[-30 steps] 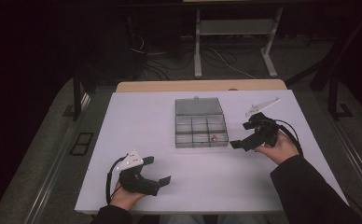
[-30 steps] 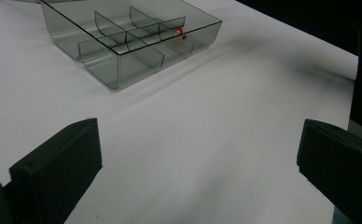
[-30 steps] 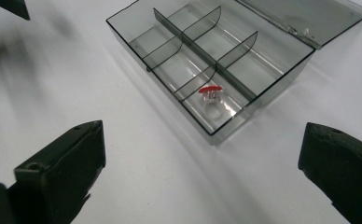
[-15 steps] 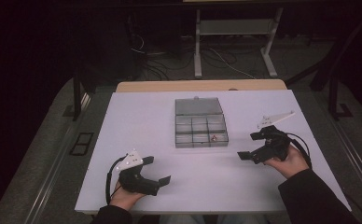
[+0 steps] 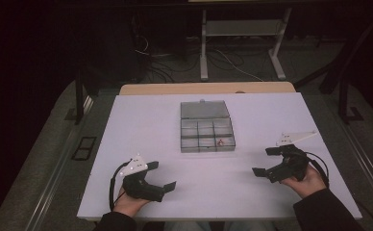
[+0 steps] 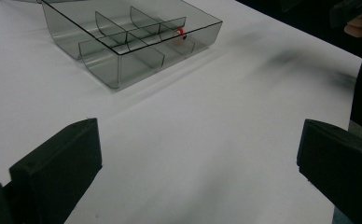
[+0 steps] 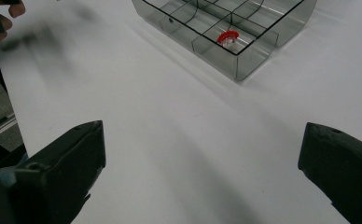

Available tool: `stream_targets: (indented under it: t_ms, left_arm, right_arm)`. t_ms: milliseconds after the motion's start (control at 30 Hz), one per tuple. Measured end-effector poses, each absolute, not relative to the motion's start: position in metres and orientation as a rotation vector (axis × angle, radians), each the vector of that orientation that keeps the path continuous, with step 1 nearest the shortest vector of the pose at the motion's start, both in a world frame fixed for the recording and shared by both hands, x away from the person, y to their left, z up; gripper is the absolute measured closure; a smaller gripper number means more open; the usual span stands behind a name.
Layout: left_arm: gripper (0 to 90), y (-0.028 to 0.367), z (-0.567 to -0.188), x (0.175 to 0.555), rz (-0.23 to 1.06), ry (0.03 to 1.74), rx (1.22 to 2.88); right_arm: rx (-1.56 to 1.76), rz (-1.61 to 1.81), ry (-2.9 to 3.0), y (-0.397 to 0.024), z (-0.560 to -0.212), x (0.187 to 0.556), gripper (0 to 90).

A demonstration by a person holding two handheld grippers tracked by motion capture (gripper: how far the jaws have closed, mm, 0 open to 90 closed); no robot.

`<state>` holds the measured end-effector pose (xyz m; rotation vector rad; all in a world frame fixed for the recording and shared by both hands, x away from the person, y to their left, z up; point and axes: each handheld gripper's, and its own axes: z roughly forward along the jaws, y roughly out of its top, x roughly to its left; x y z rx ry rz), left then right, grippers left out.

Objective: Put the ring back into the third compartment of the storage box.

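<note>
The left claw [image 5: 163, 175] and the right claw [image 5: 266, 161] both gape wide with nothing held, low over the white surface [image 5: 141, 125] near its front edge. Between and beyond them sits the clear compartment box [image 5: 206, 132], lid open, with a small red piece [image 5: 219, 142] in its front right compartment.

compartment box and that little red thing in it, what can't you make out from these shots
- Red item in the compartment box: too small in the high view, partly behind a divider in the left gripper view.
- Box's far end: cut off by the top edge in both gripper views.
- Other hand: blurred at both gripper views' corners.
</note>
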<state>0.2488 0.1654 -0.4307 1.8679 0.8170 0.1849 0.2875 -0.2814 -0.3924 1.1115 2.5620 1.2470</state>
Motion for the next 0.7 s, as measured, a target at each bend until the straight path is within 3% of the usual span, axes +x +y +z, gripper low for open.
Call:
stream_targets:
  t_ms: [700]
  left_arm:
    - [0.0,0.165,-0.431,0.248,0.185,0.814,1.871]
  right_arm:
    - [1.158,1.298,2.491,-0.301,-0.425,0.258,0.0]
